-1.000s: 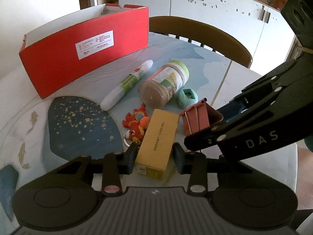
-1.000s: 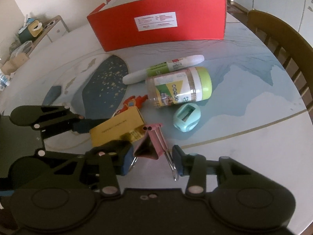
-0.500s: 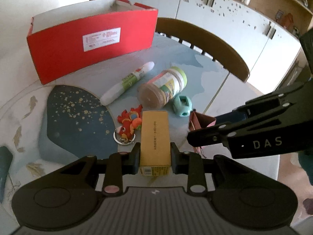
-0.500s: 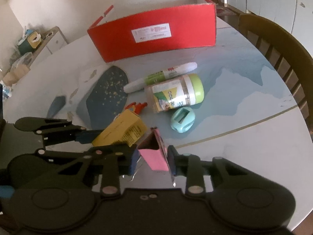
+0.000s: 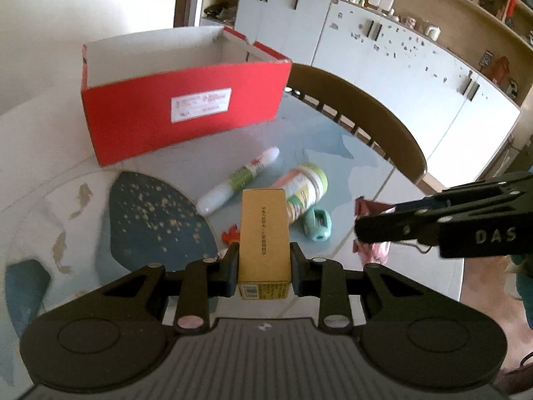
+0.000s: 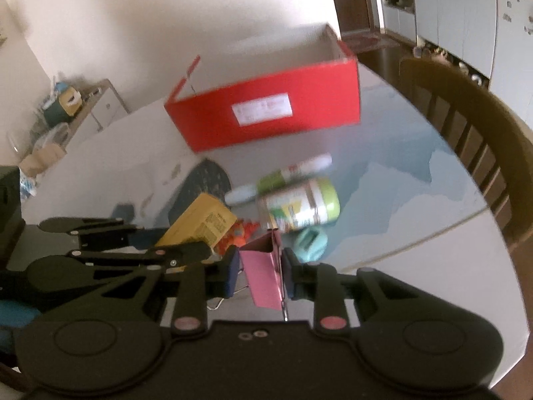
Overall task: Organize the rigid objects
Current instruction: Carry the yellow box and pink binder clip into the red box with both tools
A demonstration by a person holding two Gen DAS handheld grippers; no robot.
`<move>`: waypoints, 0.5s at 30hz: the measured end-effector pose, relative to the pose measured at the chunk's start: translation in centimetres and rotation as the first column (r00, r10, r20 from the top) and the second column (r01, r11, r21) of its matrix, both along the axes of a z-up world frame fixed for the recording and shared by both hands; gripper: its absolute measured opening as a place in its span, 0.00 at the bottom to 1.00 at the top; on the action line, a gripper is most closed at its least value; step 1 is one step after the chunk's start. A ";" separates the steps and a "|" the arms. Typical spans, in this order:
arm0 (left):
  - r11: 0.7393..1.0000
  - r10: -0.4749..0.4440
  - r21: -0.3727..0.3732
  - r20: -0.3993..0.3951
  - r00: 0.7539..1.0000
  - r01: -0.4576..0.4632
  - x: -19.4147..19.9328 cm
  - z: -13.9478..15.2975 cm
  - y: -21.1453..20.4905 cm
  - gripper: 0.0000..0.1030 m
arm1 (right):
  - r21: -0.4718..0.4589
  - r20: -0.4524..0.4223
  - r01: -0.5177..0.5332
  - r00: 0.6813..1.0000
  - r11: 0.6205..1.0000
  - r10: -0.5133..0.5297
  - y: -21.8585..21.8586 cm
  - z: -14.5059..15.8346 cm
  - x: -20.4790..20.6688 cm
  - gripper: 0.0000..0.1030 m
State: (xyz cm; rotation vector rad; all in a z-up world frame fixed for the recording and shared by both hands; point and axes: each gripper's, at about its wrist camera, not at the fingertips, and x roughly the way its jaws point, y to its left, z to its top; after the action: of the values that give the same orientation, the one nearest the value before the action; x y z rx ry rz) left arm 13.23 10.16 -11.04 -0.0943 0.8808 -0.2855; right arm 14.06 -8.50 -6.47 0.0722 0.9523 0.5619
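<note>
Jaws of the left gripper (image 5: 265,263), seen from the left wrist, are clamped on the sides of a yellow carton (image 5: 264,233) held clear above the bench (image 5: 393,276). Behind it stands an open red box (image 5: 186,116); a white tube (image 5: 238,180), a jar (image 5: 304,190) and a teal sharpener (image 5: 318,223) lie on the bench.

From the right wrist, the right gripper (image 6: 260,268) has just been closing and its jaws pinch a pink binder clip (image 6: 263,271), raised off the bench.
</note>
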 end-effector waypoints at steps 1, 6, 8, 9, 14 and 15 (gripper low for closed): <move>1.000 0.008 -0.002 0.002 1.000 -0.008 0.2 0.5 0.2 0.28 | 0.005 0.009 0.002 1.000 1.000 -0.002 -0.1 0.5 0.2 0.26; 1.000 0.031 -0.001 0.019 0.999 -0.031 1.1 2.5 0.6 0.28 | 0.032 0.060 0.004 0.998 0.999 -0.006 -0.2 3.2 1.5 0.26; 0.999 0.035 -0.001 0.031 0.999 -0.035 1.6 3.3 0.8 0.28 | 0.038 0.085 0.001 0.996 0.999 -0.005 -0.1 4.3 2.1 0.26; 0.999 0.036 0.000 0.039 0.999 -0.036 1.9 3.8 0.9 0.28 | 0.040 0.095 -0.001 0.995 0.999 -0.003 -0.1 4.7 2.4 0.26; 0.999 0.041 0.018 0.088 0.995 -0.043 3.5 5.8 1.2 0.28 | 0.026 0.154 -0.010 0.988 1.000 0.006 0.5 6.5 4.3 0.26; 0.999 0.044 0.020 0.096 0.994 -0.046 3.9 6.2 1.2 0.28 | 0.025 0.167 -0.012 0.986 1.000 0.007 0.6 6.9 4.7 0.26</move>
State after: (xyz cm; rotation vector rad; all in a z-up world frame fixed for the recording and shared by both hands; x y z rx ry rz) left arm 17.12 11.41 -4.81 -0.0792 0.7862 -0.2361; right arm 18.78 -7.94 0.44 0.0428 0.7832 0.5797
